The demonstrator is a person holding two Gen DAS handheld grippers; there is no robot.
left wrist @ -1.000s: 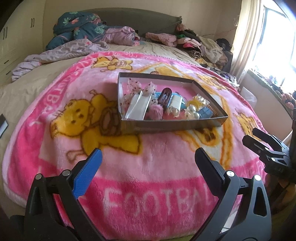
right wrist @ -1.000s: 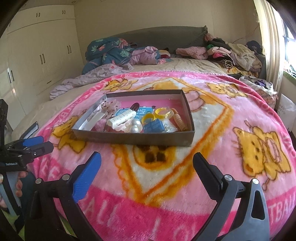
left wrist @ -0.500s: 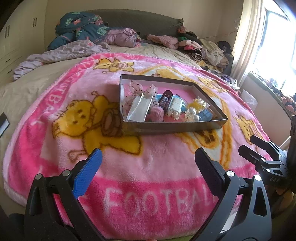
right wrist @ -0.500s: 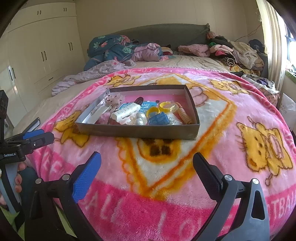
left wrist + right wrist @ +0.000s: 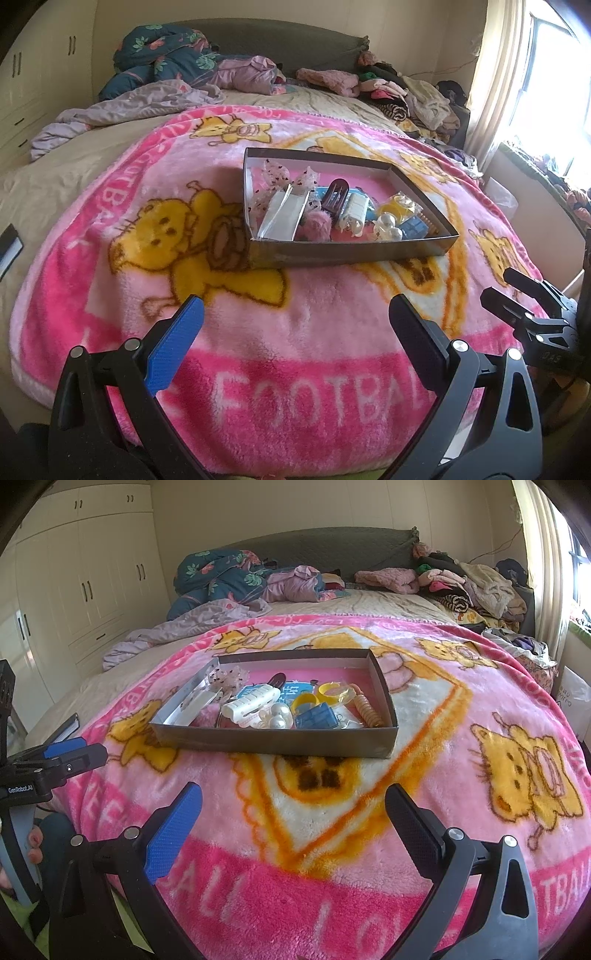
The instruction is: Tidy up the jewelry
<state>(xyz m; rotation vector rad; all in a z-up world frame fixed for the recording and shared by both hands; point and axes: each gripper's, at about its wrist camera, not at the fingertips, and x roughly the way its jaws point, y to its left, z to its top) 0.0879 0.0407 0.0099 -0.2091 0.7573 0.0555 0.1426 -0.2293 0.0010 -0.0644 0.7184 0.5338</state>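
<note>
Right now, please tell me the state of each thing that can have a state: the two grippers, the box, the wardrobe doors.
left gripper: open, holds nothing
right gripper: open, holds nothing
box: lidless, holds small accessories, rests on the blanket
wardrobe doors: closed

The near wall of the box (image 5: pixel 273 744) hides the bottom of the little things inside. The small clear bits by the blue piece (image 5: pixel 316 718) are too tiny to tell. The hand (image 5: pixel 33 843) at the left edge shows only its fingertips.
</note>
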